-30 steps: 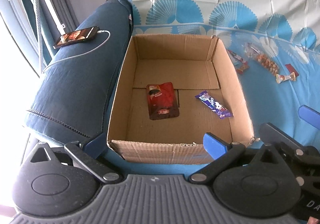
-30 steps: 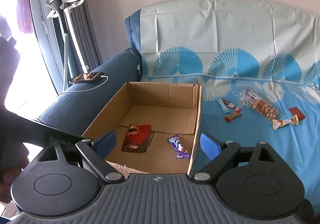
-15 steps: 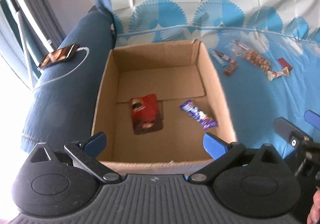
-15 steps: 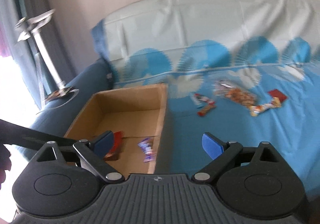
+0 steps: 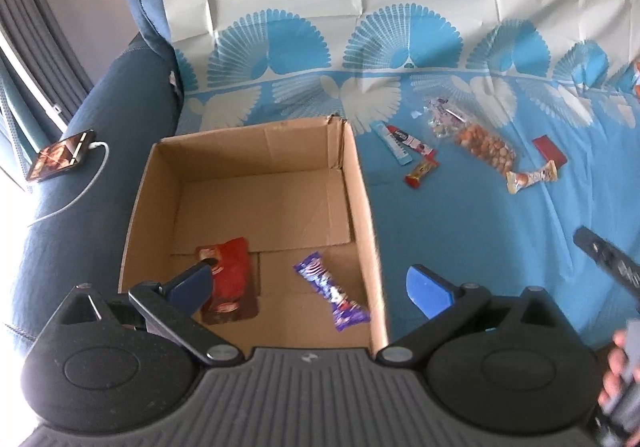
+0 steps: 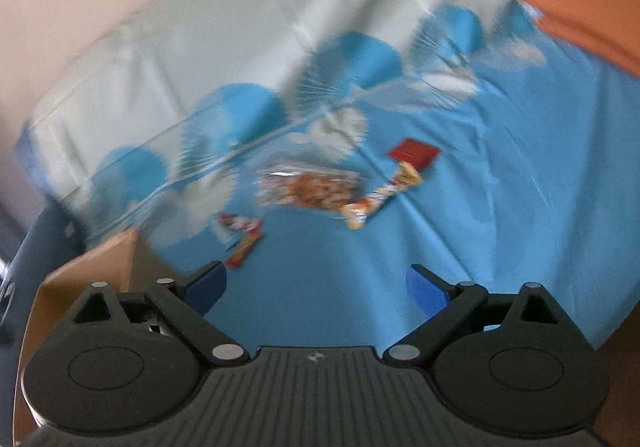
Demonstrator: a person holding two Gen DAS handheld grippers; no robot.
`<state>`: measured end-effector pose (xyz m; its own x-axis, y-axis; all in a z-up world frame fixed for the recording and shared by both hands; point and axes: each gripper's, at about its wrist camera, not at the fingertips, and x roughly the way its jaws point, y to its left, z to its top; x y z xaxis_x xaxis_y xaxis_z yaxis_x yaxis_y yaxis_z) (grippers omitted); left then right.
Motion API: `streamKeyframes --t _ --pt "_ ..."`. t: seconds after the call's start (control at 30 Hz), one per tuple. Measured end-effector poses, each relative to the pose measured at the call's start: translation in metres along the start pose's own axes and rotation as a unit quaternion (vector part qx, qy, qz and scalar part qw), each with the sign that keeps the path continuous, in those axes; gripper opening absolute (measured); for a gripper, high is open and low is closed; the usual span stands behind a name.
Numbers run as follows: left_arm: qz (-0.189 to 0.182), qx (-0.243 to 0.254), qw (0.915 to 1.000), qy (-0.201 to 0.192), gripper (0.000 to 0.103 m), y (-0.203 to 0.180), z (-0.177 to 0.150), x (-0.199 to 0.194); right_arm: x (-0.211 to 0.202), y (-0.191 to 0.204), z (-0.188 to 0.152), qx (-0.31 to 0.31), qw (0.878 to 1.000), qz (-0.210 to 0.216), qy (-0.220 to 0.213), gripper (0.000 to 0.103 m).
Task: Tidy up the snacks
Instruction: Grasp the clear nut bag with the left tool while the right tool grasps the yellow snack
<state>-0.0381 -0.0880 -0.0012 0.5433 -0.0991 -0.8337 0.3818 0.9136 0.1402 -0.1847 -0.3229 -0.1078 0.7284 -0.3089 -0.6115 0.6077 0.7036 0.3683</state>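
An open cardboard box [image 5: 366, 207] sits on the blue sheet and holds a red packet [image 5: 232, 267] and a purple bar [image 5: 330, 291]. My left gripper [image 5: 308, 287] is open and empty above the box's near right side. To the right on the sheet lie a bag of nuts [image 5: 482, 145], a small red-yellow bar [image 5: 420, 172], a blue-white-red stick [image 5: 400, 139], a red square packet [image 5: 550, 153] and a striped bar [image 5: 530, 177]. My right gripper [image 6: 316, 287] is open and empty, above the sheet short of these snacks; the nuts [image 6: 316, 189] and the striped bar [image 6: 380, 195] show blurred.
A phone [image 5: 60, 155] on a white cable lies on the sofa's dark blue arm at the left. The box corner [image 6: 100, 263] shows at the lower left of the right wrist view. An orange cloth [image 6: 584, 19] lies at the far right.
Both grippers have swung to the right. The right one now faces the loose snacks on the sheet, with the box nearly out of its view. Both have stayed open.
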Motion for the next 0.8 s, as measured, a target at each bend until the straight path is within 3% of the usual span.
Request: streamKeyframes --t 0.23,0.47,0.5,0.57,0.63,0.8 --pt "0.005 0.000 0.9997 0.024 0.103 -0.015 0.025 0.025 0.141 -0.040 0.044 0.093 0.992 -0.074 0.035 0.101" --pt "0.012 0.000 0.9993 0.035 0.103 -0.028 0.049 0.051 0.245 -0.053 0.065 0.092 0.982 -0.163 0.032 0.100" --pt "0.010 0.000 0.9993 0.036 0.103 -0.033 0.054 0.056 0.255 -0.052 0.062 0.073 0.981 -0.177 0.028 0.095" --pt "-0.008 -0.003 0.9990 0.045 0.103 -0.045 0.065 0.068 0.263 -0.049 0.053 0.035 0.980 -0.194 0.030 0.071" --pt "-0.033 -0.016 0.9979 0.053 0.103 -0.060 0.078 0.084 0.254 -0.049 0.040 0.008 0.982 -0.190 0.002 0.044" --pt "-0.102 -0.041 0.9920 0.062 0.103 -0.126 0.117 0.139 0.212 -0.071 0.020 0.009 0.974 -0.223 -0.037 0.036"
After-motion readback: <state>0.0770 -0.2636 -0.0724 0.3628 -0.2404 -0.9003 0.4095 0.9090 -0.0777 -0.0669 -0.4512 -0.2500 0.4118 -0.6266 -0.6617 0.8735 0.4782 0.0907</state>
